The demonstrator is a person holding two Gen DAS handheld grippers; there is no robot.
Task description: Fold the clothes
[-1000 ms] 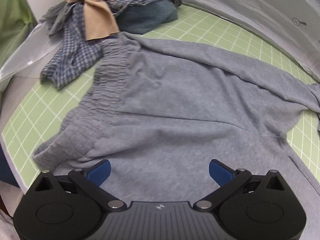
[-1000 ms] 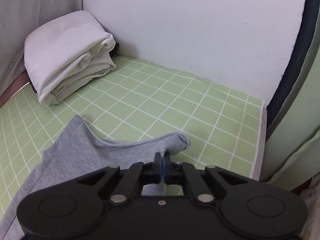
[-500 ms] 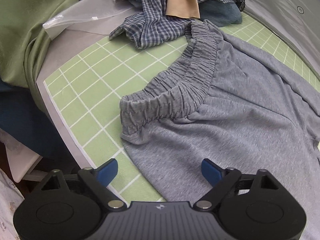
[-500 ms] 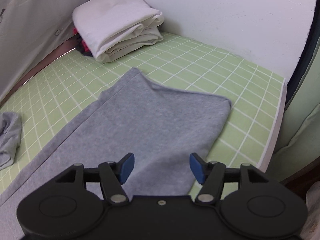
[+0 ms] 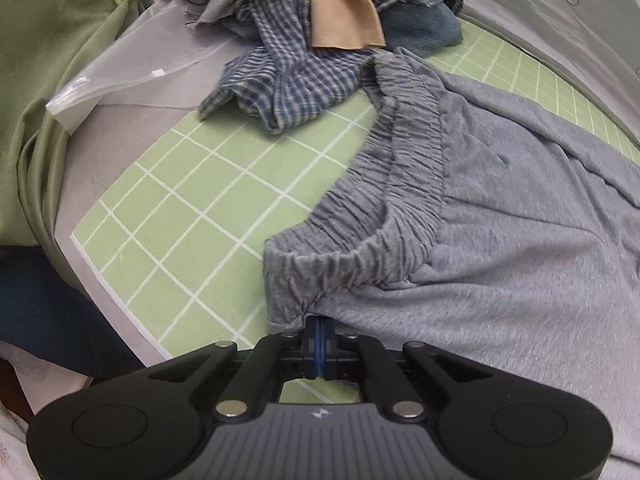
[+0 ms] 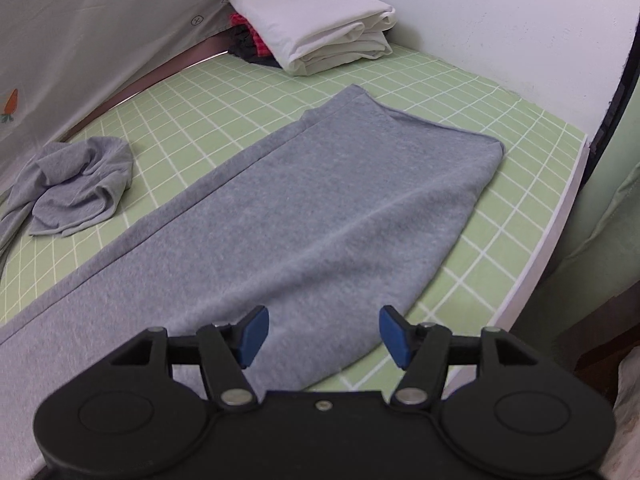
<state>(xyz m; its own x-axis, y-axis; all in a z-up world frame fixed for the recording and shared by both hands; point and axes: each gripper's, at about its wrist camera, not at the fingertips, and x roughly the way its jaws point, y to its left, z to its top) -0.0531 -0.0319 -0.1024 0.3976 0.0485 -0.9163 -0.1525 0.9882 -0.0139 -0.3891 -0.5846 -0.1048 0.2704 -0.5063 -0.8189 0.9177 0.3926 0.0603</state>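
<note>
Grey trousers (image 5: 500,240) — waistband corner hidden in left tool (image 5: 319,344).

Grey trousers (image 5: 500,240): one, spread out;
Unfolded clothes pile (image 5: 320,28): one heap, several garments;
Folded white stack (image 6: 320,20): one;
Grid mat (image 5: 180,216): one;
Grippers: two; left gripper (image 5: 319,340), right gripper (image 6: 322,336);
Clear plastic bag (image 5: 132,68): one

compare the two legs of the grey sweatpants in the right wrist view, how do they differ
The near leg lies flat and stretched out along the green grid mat, its cuff end squared off; the far leg is bunched into a wrinkled heap near the curtain. Both are the same grey knit, and neither is held by the open right gripper.
</note>
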